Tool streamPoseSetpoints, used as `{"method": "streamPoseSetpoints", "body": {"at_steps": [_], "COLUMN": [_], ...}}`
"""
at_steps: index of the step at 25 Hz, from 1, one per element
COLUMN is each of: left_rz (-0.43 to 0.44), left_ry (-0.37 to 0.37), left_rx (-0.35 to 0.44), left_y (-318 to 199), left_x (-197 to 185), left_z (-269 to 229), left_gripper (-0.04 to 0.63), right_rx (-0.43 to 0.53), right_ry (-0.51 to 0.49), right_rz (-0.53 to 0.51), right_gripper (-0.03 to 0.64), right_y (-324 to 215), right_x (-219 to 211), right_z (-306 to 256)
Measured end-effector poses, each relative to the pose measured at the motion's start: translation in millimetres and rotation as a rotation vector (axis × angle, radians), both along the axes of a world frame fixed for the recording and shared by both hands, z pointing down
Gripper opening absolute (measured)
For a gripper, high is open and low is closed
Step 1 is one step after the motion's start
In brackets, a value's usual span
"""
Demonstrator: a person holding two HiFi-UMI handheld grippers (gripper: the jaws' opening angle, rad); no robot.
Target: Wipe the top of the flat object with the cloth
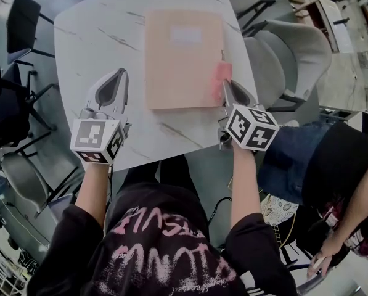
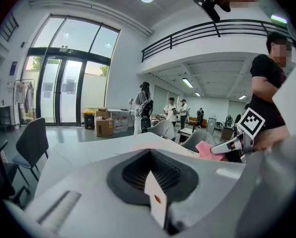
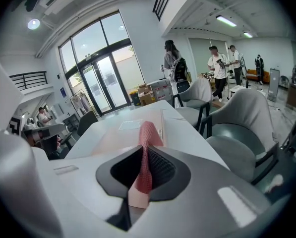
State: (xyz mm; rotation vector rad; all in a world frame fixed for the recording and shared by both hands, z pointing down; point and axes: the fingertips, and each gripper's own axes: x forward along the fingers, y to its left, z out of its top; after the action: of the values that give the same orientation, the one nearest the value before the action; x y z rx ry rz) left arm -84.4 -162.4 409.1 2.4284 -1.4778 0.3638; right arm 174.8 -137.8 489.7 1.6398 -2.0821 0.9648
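A flat tan folder with a pale label lies on the white table. A pink cloth rests on the folder's near right corner, pinched in my right gripper, which is shut on it. In the right gripper view the pink cloth stands upright between the jaws, with the folder ahead. My left gripper hovers over the table left of the folder, shut on nothing. The left gripper view shows its jaws closed, and the cloth far right.
Grey chairs stand right of the table and dark chairs to its left. Another person stands at the right. The table's near edge is close to my grippers. People stand far off in the hall.
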Motion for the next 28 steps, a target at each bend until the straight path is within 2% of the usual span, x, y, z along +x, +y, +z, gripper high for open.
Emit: {"method": "streamPoseSetpoints", "body": {"at_steps": [20,28], "left_rz": [0.012,0.024], "left_ry": [-0.001,0.004], "left_rx": [0.042,0.072], "left_y": [6.2,5.1], "left_x": [-13.0,-14.4], "left_z": [-23.1,-35.5], "left_gripper": [0.002,0.002], "right_rx": [0.322,0.356], "right_ry": [-0.024,-0.027], "right_rz": [-0.028,-0.037], "right_gripper": [0.049,0.049], "right_y": [-22.2,-21.9], "right_x": [-32.3,-41.0], "right_z": [-85.1,-97.0]}}
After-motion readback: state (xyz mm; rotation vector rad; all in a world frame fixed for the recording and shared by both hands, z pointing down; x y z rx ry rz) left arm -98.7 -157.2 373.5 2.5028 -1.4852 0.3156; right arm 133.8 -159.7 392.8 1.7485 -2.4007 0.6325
